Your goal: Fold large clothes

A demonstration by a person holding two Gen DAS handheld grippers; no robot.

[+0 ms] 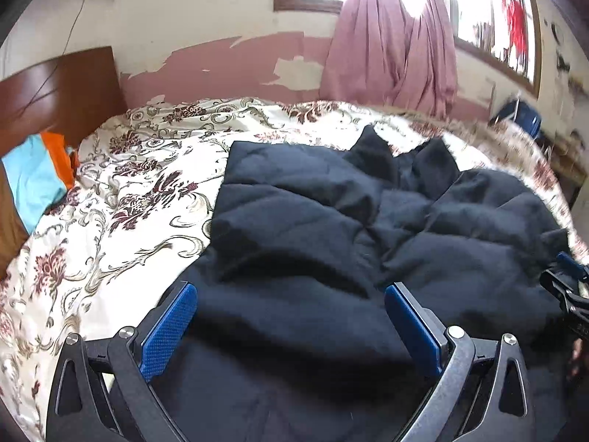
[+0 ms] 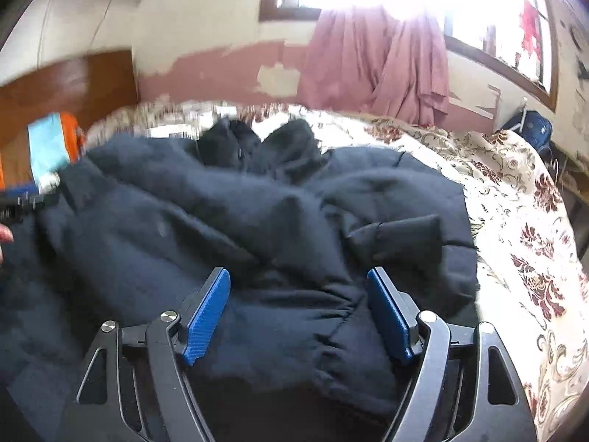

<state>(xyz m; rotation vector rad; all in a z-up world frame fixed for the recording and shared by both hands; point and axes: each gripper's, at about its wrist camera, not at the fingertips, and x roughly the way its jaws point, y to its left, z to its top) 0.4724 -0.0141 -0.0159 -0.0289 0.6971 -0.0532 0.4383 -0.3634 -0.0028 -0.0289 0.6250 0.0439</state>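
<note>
A black padded jacket [image 1: 331, 221] lies spread and rumpled on a bed with a floral sheet [image 1: 129, 191], its collar toward the far wall. My left gripper [image 1: 291, 291] hovers over the jacket's near left part, wide open, with its blue pads [image 1: 169, 328] clear of the cloth. In the right wrist view the same jacket [image 2: 221, 213] fills the middle. My right gripper [image 2: 298, 274] is open over the near right part, a bunched fold lying between its blue pads [image 2: 208, 316] without being pinched. Each gripper shows at the other view's edge: right gripper [image 1: 567, 287], left gripper [image 2: 18, 202].
A brown wooden headboard [image 1: 62, 92] stands at the left, with a light blue and orange item [image 1: 36, 176] beside it. A pink curtain [image 1: 390, 48] hangs below bright windows on the far wall. A blue object [image 2: 533, 129] sits past the bed's right edge. The floral sheet [image 2: 515, 202] is bare on the right.
</note>
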